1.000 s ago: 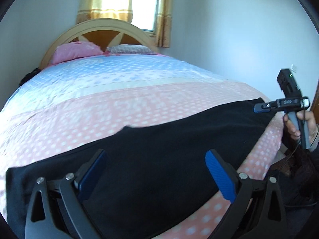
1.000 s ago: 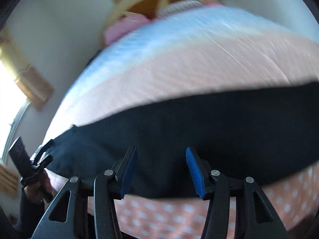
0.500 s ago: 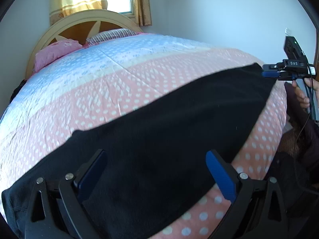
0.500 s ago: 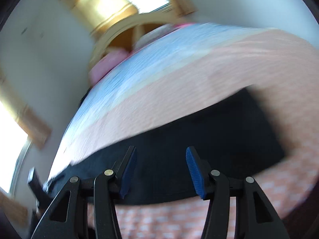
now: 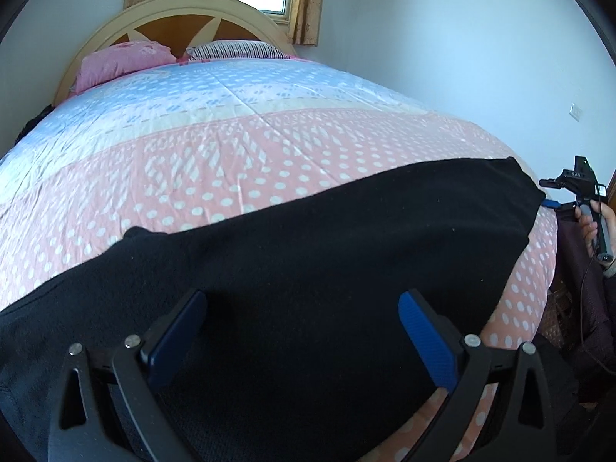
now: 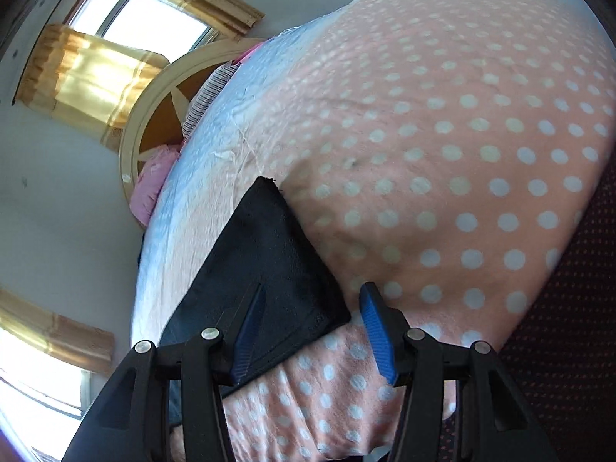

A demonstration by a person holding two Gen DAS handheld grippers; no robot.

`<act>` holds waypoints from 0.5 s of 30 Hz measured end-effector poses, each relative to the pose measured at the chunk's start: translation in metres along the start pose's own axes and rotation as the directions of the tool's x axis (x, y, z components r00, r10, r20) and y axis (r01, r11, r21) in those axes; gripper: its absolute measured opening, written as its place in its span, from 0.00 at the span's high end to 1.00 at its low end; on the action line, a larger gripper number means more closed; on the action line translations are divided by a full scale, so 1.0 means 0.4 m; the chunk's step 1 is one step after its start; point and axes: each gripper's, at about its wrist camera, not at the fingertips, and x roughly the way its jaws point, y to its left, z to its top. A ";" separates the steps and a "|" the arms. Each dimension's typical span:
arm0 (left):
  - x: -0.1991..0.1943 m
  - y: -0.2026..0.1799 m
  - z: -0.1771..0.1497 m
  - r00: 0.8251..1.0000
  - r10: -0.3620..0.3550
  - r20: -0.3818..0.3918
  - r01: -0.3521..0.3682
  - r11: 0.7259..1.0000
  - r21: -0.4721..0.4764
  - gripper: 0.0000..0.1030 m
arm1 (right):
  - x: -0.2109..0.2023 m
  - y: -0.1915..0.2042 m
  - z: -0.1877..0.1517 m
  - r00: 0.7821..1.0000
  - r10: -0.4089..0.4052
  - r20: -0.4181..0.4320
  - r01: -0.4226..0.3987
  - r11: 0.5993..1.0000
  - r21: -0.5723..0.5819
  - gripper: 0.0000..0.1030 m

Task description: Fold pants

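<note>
Black pants lie flat across the near end of the bed, folded lengthwise into one long strip. My left gripper is open just above the pants, near their left part. My right gripper is open, its jaws either side of the near corner of the right-hand end of the pants. In the left wrist view the right gripper shows at the far right, beside the pants' end, held by a hand.
The bed has a pink dotted cover turning pale blue further back. A pink pillow and a striped pillow lie by the wooden headboard. A curtained window is behind it. Dark floor lies right of the bed.
My right gripper has swung along the pants to their right-hand end and rolled, so the corner now lies between its jaws. My left gripper stayed over the pants and tilted slightly.
</note>
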 end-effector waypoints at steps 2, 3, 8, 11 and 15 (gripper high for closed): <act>0.001 -0.007 -0.006 1.000 0.016 0.001 -0.016 1.000 0.017 0.01 | 0.003 -0.001 -0.006 0.999 0.032 -0.001 -0.032 0.999 0.003 0.49; 0.001 -0.011 -0.010 1.000 0.026 0.001 -0.026 0.999 0.025 0.01 | 0.012 0.003 -0.008 0.999 0.054 -0.009 -0.054 0.999 0.000 0.49; 0.010 -0.029 -0.020 0.997 0.077 -0.006 -0.076 0.995 0.060 0.01 | 0.045 0.029 -0.021 0.998 0.069 0.001 -0.069 0.997 -0.042 0.49; 0.007 -0.037 -0.023 0.994 0.105 -0.008 -0.104 0.991 0.078 0.00 | 0.065 0.038 -0.023 0.998 0.054 0.021 -0.053 0.998 -0.046 0.64; 0.001 -0.029 -0.026 0.995 0.100 -0.005 -0.099 0.993 0.064 0.00 | 0.066 0.037 -0.026 0.998 0.054 0.028 -0.053 0.998 -0.039 0.80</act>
